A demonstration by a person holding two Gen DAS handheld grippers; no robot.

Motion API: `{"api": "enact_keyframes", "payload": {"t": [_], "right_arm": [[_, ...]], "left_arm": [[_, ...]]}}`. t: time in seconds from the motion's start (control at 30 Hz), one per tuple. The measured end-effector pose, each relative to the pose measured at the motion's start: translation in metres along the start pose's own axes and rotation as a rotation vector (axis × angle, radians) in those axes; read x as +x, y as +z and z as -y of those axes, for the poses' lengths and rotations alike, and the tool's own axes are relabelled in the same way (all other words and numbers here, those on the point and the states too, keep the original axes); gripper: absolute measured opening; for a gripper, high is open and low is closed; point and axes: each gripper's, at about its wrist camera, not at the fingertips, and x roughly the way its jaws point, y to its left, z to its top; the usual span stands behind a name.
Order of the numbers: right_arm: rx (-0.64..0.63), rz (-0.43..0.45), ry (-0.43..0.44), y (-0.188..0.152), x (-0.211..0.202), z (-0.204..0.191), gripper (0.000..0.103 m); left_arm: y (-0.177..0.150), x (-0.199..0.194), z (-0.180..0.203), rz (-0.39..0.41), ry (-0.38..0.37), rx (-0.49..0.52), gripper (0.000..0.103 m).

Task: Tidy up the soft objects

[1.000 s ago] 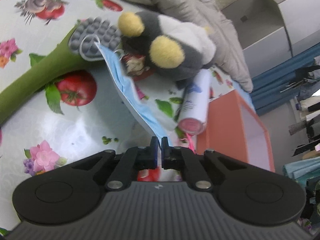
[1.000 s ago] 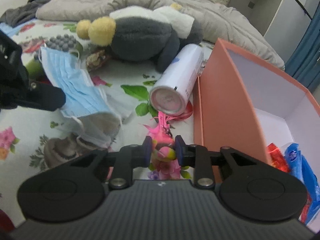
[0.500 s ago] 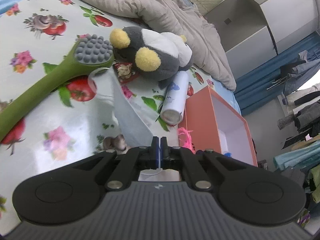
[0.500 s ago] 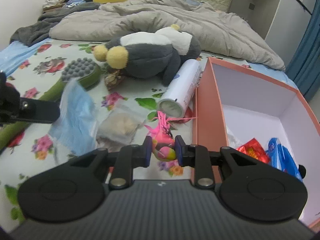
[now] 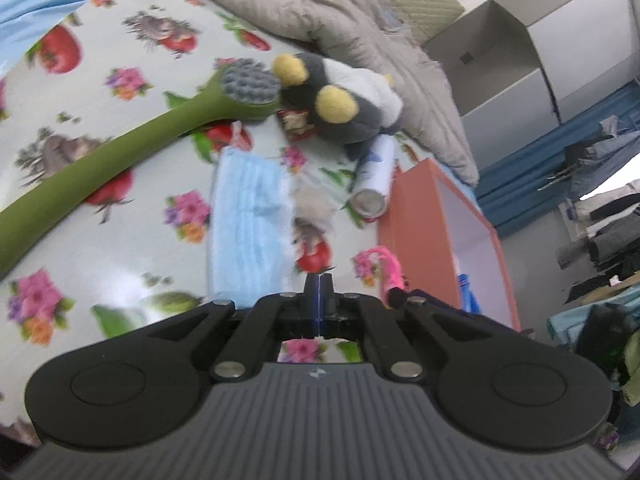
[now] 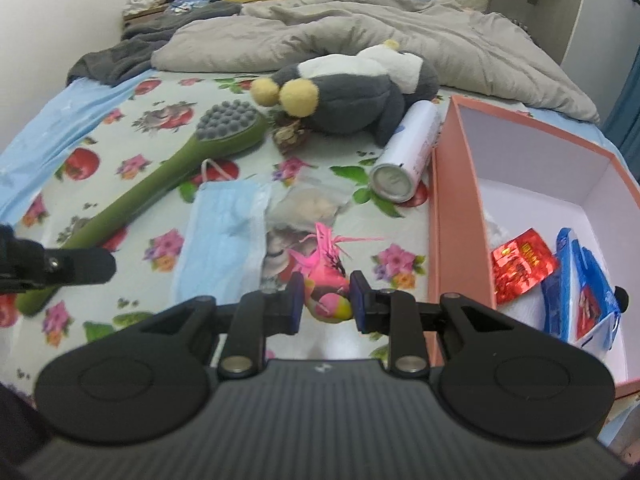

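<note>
Right wrist: fingers (image 6: pixel 325 307) clamped across pink tasselled toy (image 6: pixel 326 294), soft, light, squashy; best gripped mid-body. Left fingers (image 5: pixel 317 292) together, empty.

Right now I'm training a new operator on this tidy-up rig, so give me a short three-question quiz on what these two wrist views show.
1. True or false: the right gripper holds the pink feathered toy between its fingers.
2. Multiple choice: where does the blue face mask lie? A) inside the orange box B) flat on the flowered cloth, beside the green brush C) on top of the plush toy
3. Fill in: the white spray can lies on its side between the plush toy and the ____.

Key: 1 true; 2 B; 3 orange box.
</note>
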Motion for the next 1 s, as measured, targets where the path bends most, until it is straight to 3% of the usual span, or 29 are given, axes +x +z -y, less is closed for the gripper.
{"api": "enact_keyframes", "payload": {"t": [0.27, 0.33, 0.4, 0.53, 0.63, 0.7, 0.73, 0.8, 1.0], "right_arm": [[0.003, -0.044, 0.009, -0.02, 0.013, -0.007, 0.028], [0.012, -0.055, 0.011, -0.023, 0.016, -0.005, 0.028], [0.017, -0.062, 0.013, -0.026, 0.02, -0.004, 0.028], [0.021, -0.075, 0.017, -0.029, 0.025, 0.0, 0.028], [0.025, -0.084, 0.021, -0.032, 0.029, 0.002, 0.028], [0.019, -0.09, 0.023, -0.034, 0.031, 0.002, 0.028], [0.017, -0.093, 0.024, -0.035, 0.033, 0.002, 0.028], [0.017, -0.1, 0.023, -0.036, 0.036, 0.002, 0.028], [0.028, -0.125, 0.03, -0.042, 0.047, 0.006, 0.029]], "left_arm": [[-0.008, 0.011, -0.012, -0.036, 0.086, 0.029, 0.004], [-0.007, 0.021, -0.01, -0.049, 0.107, 0.042, 0.016], [-0.005, 0.035, -0.007, -0.065, 0.126, 0.052, 0.043], [0.0, 0.065, 0.006, -0.074, 0.148, 0.107, 0.045], [0.006, 0.091, 0.013, -0.092, 0.206, 0.158, 0.049], [0.01, 0.107, 0.017, -0.101, 0.246, 0.197, 0.071], [0.012, 0.113, 0.017, -0.109, 0.261, 0.2, 0.075], [0.014, 0.125, 0.019, -0.112, 0.28, 0.229, 0.077], [0.004, 0.149, 0.019, -0.114, 0.435, 0.356, 0.076]]}}
